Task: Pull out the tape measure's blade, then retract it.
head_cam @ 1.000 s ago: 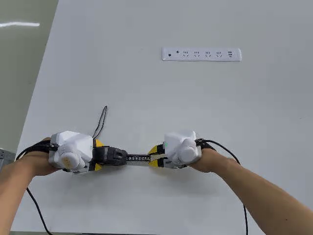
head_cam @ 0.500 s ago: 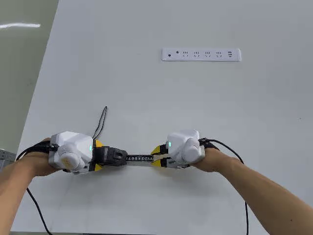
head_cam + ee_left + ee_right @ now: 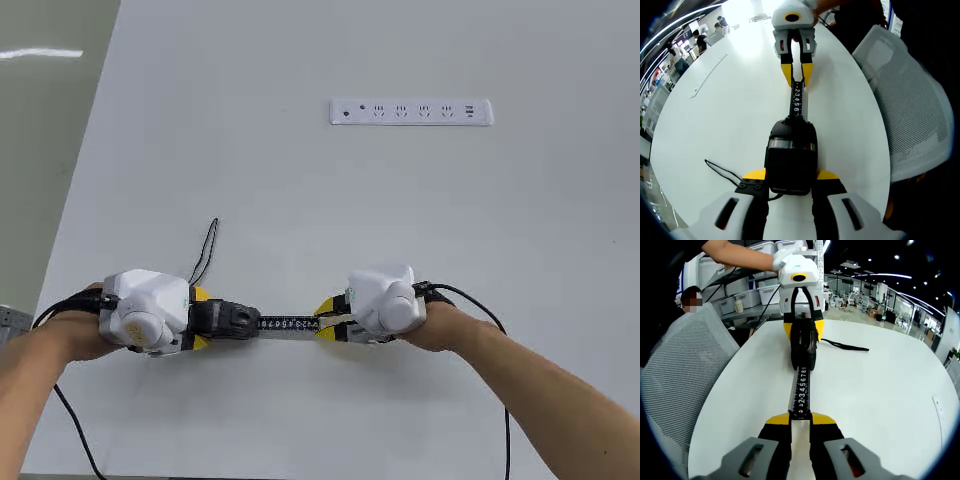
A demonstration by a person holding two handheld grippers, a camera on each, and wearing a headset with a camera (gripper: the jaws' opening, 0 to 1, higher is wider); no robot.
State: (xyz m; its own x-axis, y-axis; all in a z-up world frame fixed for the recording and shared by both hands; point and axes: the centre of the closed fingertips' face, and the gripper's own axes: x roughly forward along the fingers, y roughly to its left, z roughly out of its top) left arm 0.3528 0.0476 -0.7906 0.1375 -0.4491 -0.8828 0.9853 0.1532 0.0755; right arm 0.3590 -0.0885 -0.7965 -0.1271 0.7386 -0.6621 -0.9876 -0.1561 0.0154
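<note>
light: bright, even, overhead, ceiling lights [image 3: 890, 276] visible in right gripper view | shadows: soft, faint on white table [image 3: 400, 220] | glare: streak on floor [image 3: 40, 120], tabletop's far end blown out in left gripper view | focus: sharp, blade [image 3: 801, 385] numerals legible | distortion: fisheye bending, dim edges in both gripper views

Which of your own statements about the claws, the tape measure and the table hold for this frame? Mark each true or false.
The left claw grips the tape measure's black case. True.
The blade is fully retracted. False: a numbered stretch runs from the case to the right claw.
The right claw is shut on the blade's end. True.
The power strip lies between the two claws. False: it lies on the table well beyond them.
</note>
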